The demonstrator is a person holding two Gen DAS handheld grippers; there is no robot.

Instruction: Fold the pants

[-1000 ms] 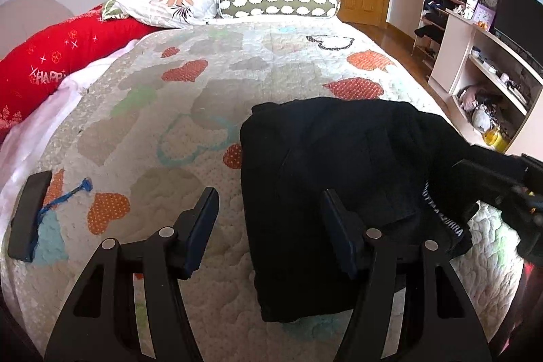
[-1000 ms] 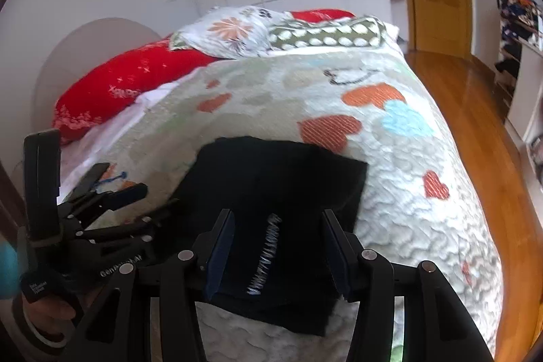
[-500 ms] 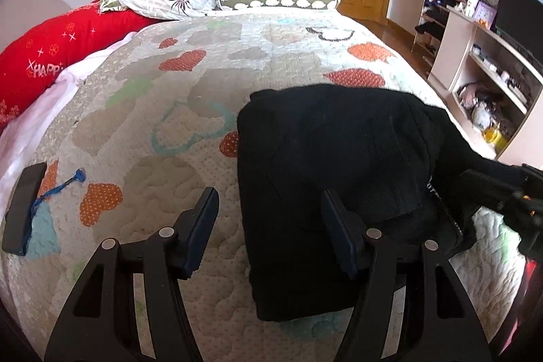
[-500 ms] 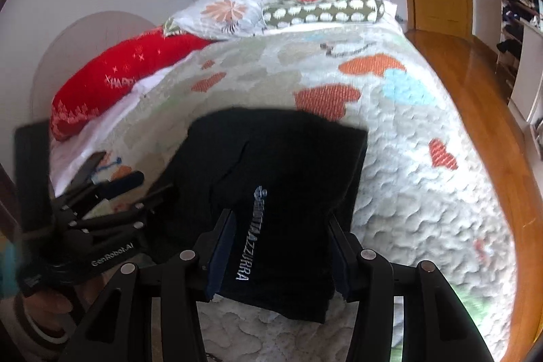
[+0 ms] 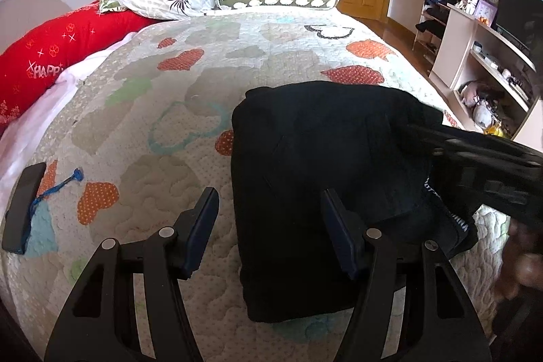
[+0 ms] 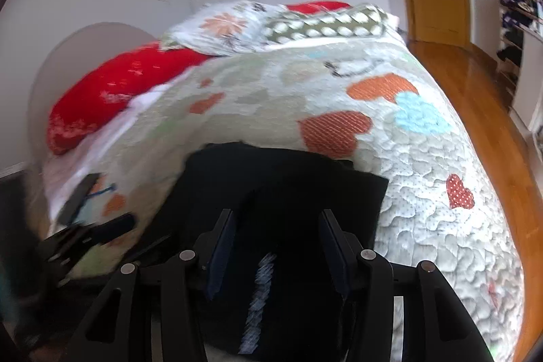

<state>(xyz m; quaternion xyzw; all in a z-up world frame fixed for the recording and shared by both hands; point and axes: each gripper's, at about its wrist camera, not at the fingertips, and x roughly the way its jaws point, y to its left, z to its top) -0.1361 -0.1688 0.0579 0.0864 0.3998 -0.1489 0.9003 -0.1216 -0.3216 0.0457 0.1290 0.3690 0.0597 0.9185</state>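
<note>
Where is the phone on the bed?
In the left wrist view the phone lies at the quilt's far left edge, beside a blue cord, well left of the black pants.

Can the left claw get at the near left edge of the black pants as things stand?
Probably yes: the left claw is open, its fingers straddle the left edge of the pants, and nothing lies between them.

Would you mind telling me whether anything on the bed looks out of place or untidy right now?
The black pants are mostly folded, but the waistband corner near the right gripper bunches up unevenly. A dark phone also lies near the quilt edge, unrelated to folding.
</note>
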